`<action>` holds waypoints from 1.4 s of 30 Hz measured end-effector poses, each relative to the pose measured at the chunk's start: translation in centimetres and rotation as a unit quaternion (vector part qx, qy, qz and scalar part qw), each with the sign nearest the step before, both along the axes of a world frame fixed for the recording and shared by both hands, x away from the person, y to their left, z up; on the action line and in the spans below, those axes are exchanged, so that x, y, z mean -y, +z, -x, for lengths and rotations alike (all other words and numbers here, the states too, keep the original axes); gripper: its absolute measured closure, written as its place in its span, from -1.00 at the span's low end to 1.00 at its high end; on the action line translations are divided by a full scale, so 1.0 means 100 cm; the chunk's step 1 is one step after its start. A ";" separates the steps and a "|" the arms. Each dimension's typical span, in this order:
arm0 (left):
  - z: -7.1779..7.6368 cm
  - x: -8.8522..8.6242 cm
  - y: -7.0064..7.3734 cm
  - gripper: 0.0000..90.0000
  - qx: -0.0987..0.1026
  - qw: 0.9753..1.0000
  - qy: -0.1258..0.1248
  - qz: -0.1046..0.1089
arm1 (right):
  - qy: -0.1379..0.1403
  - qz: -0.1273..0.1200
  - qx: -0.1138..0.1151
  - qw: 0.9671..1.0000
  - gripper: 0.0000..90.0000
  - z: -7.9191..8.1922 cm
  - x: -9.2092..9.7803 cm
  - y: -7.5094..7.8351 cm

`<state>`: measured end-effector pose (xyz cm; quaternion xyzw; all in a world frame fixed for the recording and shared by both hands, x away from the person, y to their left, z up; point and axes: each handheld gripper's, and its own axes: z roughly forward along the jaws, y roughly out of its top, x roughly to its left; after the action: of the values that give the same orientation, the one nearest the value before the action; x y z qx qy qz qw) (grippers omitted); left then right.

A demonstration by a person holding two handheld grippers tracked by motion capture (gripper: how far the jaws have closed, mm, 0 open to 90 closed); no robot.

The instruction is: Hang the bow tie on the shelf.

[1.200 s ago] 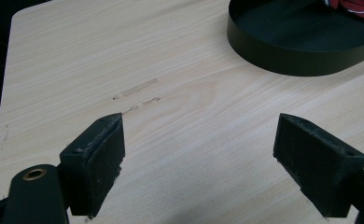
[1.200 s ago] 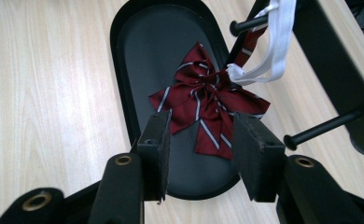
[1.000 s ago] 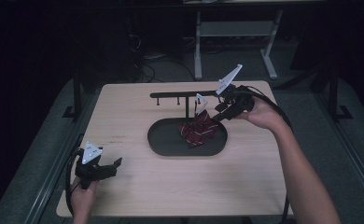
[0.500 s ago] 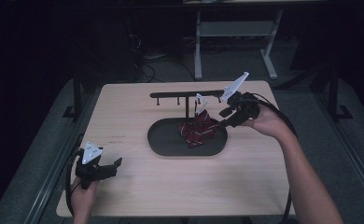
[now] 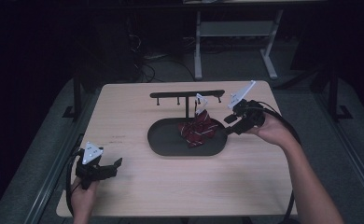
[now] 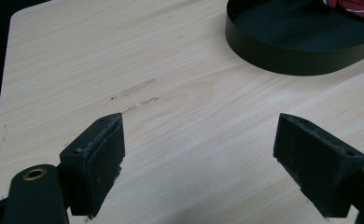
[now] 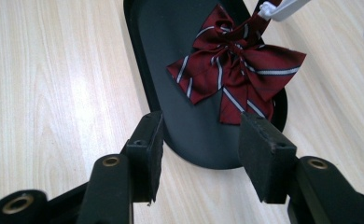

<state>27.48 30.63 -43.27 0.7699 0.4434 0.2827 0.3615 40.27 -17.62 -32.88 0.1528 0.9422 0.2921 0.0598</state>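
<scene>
Right gripper view tells you pretty much everything: the bow tie (image 7: 236, 79) sits just ahead of your right gripper (image 7: 199, 154), a bit up and to the right of the line between the jaws. Those jaws are partly spread with nothing between them, hovering over the near end of the black tray (image 7: 171, 93). The bow lies inside the tray toward its right half, with its wings spread roughly crosswise to your jaws and its tails pointing back at you. A white clip (image 7: 283, 9) hangs on its top end, which seems to link it to the little stand (image 5: 187, 94) behind the tray.

From the high view, your right gripper (image 5: 231, 125) is right at the tray's right rim, nearly touching distance from the bow tie (image 5: 198, 129). Your left gripper (image 5: 106, 169) is parked well apart, down at the near left corner of the table (image 5: 138, 196), jaws spread wide and empty over bare wood, and the tray (image 6: 283, 51) shows off at the far upper right of the left gripper view.

So the right hand is clearly the one to use. I'd guess you want to push straight forward and slightly right so the jaws straddle the knot or a wing, rather than the tails. Watch the tray rim, since a low approach could bump it and slide the whole thing.
</scene>
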 end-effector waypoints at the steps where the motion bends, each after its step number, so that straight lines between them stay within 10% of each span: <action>1: 0.000 0.000 0.000 -0.64 0.000 1.000 0.000 -0.001 | -0.001 -0.001 -0.002 1.000 0.09 0.001 0.001 -0.002; 42: 0.001 0.001 0.000 -0.64 0.000 1.000 0.002 0.000 | -0.036 -0.013 -0.029 0.999 -0.01 0.024 0.039 -0.041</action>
<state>27.42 30.58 -43.28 0.7688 0.4449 0.2841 0.3609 37.91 -21.53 -37.03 0.1960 0.9334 0.2978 0.0411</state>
